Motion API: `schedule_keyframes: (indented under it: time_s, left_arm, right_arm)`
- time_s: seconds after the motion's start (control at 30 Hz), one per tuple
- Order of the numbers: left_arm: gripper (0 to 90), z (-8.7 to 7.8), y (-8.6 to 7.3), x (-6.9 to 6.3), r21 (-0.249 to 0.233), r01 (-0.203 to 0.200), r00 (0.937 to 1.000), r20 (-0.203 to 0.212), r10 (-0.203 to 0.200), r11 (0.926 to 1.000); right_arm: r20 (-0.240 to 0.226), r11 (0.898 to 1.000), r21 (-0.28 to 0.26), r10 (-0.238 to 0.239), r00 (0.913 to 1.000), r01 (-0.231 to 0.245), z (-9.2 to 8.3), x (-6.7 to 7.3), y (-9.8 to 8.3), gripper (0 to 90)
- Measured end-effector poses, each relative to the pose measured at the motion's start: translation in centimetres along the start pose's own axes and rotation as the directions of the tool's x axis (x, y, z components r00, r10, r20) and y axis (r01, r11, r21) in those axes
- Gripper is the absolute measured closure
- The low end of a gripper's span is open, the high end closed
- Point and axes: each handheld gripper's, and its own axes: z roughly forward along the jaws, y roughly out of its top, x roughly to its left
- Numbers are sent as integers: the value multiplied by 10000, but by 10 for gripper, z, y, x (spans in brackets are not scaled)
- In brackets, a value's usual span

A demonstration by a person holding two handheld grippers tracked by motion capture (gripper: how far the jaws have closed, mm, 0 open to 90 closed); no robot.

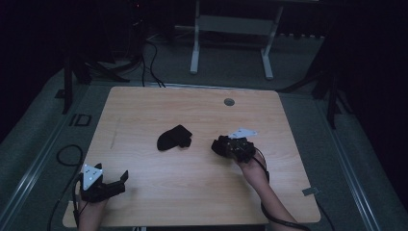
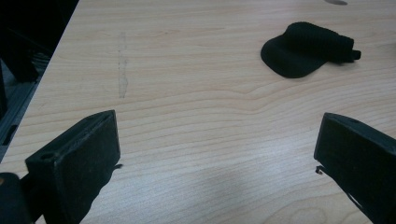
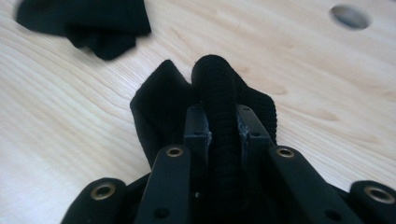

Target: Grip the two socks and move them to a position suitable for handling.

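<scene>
The right gripper (image 3: 223, 126) is pinching a black sock (image 3: 212, 93), its jaws clamped on the fabric just above the table (image 1: 144, 106). The left gripper (image 2: 219, 149) is sitting wide open near the table's left corner. A second sock (image 1: 174, 137) is lying mid-table between them.

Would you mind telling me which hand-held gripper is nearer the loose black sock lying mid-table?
Right hand-held gripper, just right of the sock; left hand-held gripper sits farther off.
</scene>
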Motion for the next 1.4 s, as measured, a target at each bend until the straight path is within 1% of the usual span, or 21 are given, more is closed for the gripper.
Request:
schedule_keyframes:
  time_s: [0.07, 0.23, 0.3, 0.37, 0.43, 0.47, 0.5, 0.6, 0.63, 0.73, 0.8, 0.87, 0.93, 1.03, 1.1, 1.17, 1.2, 1.23, 1.3, 1.33, 1.4]
  left_arm:
    - [5, 1, 0, 0, 30, 3, 10000, 2, -3, 10000]
    - [5, 1, 0, -1, 56, -9, 10000, 52, 9, 10000]
    - [5, 1, 0, -2, 59, -41, 10000, 43, 40, 10000]
    - [5, 1, 0, -2, 62, -82, 10000, 25, 82, 9999]
    - [5, 1, 0, -3, 59, -37, 10000, 61, 37, 10000]
    - [5, 1, 0, -3, 63, -44, 10000, 49, 43, 10000]
    - [5, 1, 0, -4, 75, -48, 10000, 49, 48, 10000]
    - [5, 2, 0, -5, 109, -88, 9999, 123, 86, 9999]
    - [5, 3, 0, -6, 120, -96, 9999, 140, 94, 9999]
    - [5, 4, 1, -9, 136, -161, 9996, 238, 158, 9998]
    - [5, 3, 2, -11, 164, -278, 9993, 267, 273, 9995]
    - [5, 3, 2, -12, 124, -446, 9987, 257, 442, 9989]
    - [5, 2, 3, -11, 47, -401, 9986, 355, 399, 9992]
    - [5, 2, 3, -12, 82, -355, 9983, 465, 350, 9993]
    - [5, 3, 3, -14, 123, -357, 9974, 634, 349, 9993]
    - [5, 4, 4, -20, 111, -527, 9940, 967, 514, 9985]
    - [5, 4, 5, -23, 163, -677, 9908, 1187, 653, 9976]
    - [5, 4, 6, -27, 174, -877, 9874, 1339, 847, 9960]
    - [5, 3, 8, -35, 127, -1194, 9785, 1710, 1155, 9928]
    - [5, 3, 9, -40, 157, -1236, 9750, 1882, 1184, 9922]
    - [5, 3, 12, -53, 333, -1346, 9635, 2376, 1230, 9903]
  right_arm:
    - [113, 9997, -238, -24, 9999, 27, -17, 3, 2, 778]
    - [116, 9973, -733, -63, 9999, 72, -55, 12, 1, 778]
    - [231, 9959, -883, -179, 9996, 199, -65, 20, -4, 778]
    - [149, 9959, -886, -172, 9997, 185, -69, 27, -12, 778]
    - [305, 9963, -746, -400, 9987, 422, -70, 36, -22, 777]
    - [270, 9973, -659, -305, 9992, 323, -69, 40, -28, 777]
    - [106, 9980, -611, -124, 9999, 130, -68, 42, -34, 777]
    - [-37, 9997, -209, -83, 10000, 83, -61, 51, -52, 777]
    - [-134, 9999, -107, 28, 9999, -29, -59, 53, -57, 776]
    - [-156, 9997, 187, 181, 9997, -178, -53, 58, -70, 776]
    - [-279, 9988, 352, 347, 9990, -337, -50, 61, -76, 774]
    - [-371, 9977, 626, 292, 9989, -269, -45, 66, -80, 772]
    - [-516, 9961, 859, 232, 9984, -187, -40, 72, -84, 767]
    - [-231, 9967, 749, 342, 9991, -324, -37, 78, -87, 748]
    - [-136, 9964, 631, 571, 9983, -561, -35, 81, -88, 726]
    - [-69, 9965, 648, 535, 9985, -530, -35, 84, -87, 689]
    - [-161, 9962, 646, 603, 9981, -591, -34, 85, -87, 653]
    - [-364, 9957, 704, 632, 9973, -606, -34, 84, -86, 615]
    - [-611, 9947, 742, 757, 9953, -711, -38, 83, -83, 567]
    - [-713, 9955, 647, 735, 9947, -690, -42, 82, -80, 543]
    - [-1001, 9962, 420, 808, 9917, -769, -52, 76, -74, 496]
